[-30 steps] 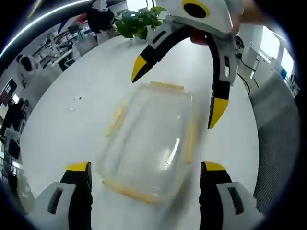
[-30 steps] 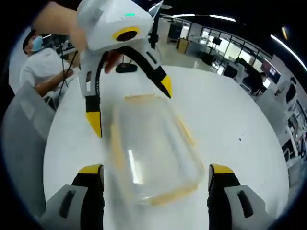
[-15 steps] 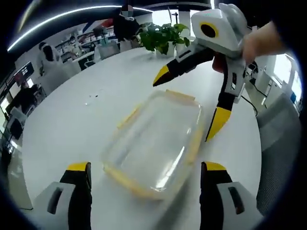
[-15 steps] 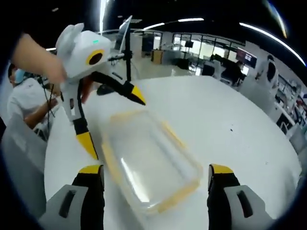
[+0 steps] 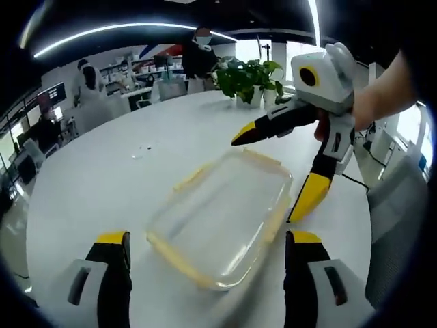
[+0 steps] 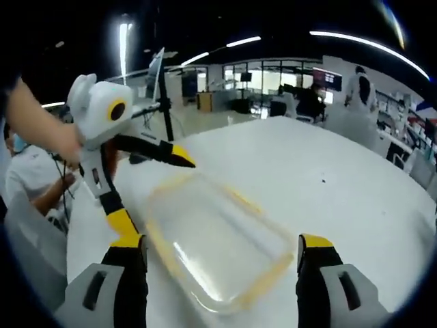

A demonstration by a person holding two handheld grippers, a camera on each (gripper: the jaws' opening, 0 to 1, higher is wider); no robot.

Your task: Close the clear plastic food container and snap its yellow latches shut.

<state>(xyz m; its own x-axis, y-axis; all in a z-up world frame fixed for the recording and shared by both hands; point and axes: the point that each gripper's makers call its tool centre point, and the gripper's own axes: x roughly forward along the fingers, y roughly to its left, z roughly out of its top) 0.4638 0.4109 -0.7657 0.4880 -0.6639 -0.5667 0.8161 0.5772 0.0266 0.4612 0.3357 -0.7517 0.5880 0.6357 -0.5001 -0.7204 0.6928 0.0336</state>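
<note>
Between the two grippers on the white worktop (image 5: 102, 178), the clear container (image 5: 222, 215) is lying long axis toward both, left gripper (image 5: 205, 256) and right gripper (image 6: 222, 256) hovering wide-jawed, neither nearer.

A broad white round surface (image 5: 102, 184) fills an open office; a leafy potted plant (image 5: 247, 76) stands at its far edge, ceiling strip lights (image 6: 341, 37) glow overhead, desks and people (image 5: 199, 55) behind
</note>
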